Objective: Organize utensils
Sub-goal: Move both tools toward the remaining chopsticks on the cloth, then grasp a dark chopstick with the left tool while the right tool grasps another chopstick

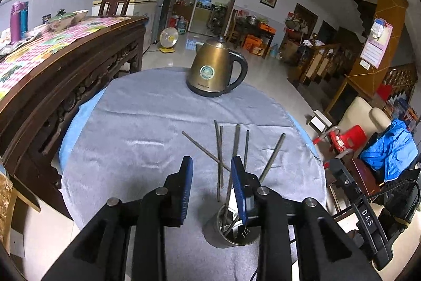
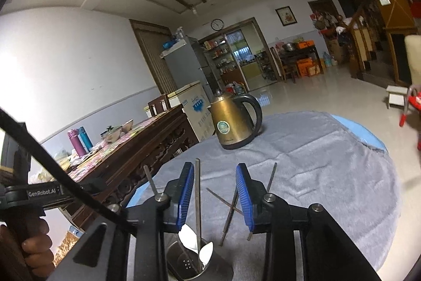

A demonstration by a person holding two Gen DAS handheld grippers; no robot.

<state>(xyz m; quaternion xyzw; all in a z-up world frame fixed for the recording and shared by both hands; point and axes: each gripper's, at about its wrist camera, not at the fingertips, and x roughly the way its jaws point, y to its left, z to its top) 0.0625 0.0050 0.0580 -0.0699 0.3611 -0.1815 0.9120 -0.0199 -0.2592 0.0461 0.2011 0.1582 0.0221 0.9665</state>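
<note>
Several thin metal chopsticks [image 1: 219, 157] of dull grey finish were recorded loose on the grey cloth [image 1: 147, 128] covering the round surface, two of them crossed and the rest fanned side by side. A cylindrical steel utensil holder [image 1: 231, 233], perforated at its base, was noted upright at the near edge of the cloth, with chopsticks and a white spoon [image 2: 188, 236] standing in it. The left hand-held gripper [image 1: 211, 188] was seen with its blue pads apart and nothing pressed between them; the holder sat just below its right finger, and the loose chopsticks lay beyond the fingertips. The right hand-held gripper [image 2: 215, 191] was likewise seen with pads apart; one upright chopstick [image 2: 198, 199] from the holder rose just beside its left pad, whether touching could not be told, and the crossed chopsticks showed through the gap. A bronze electric kettle [image 1: 215, 67] was listed at the far side of the cloth, well apart from both.
</note>
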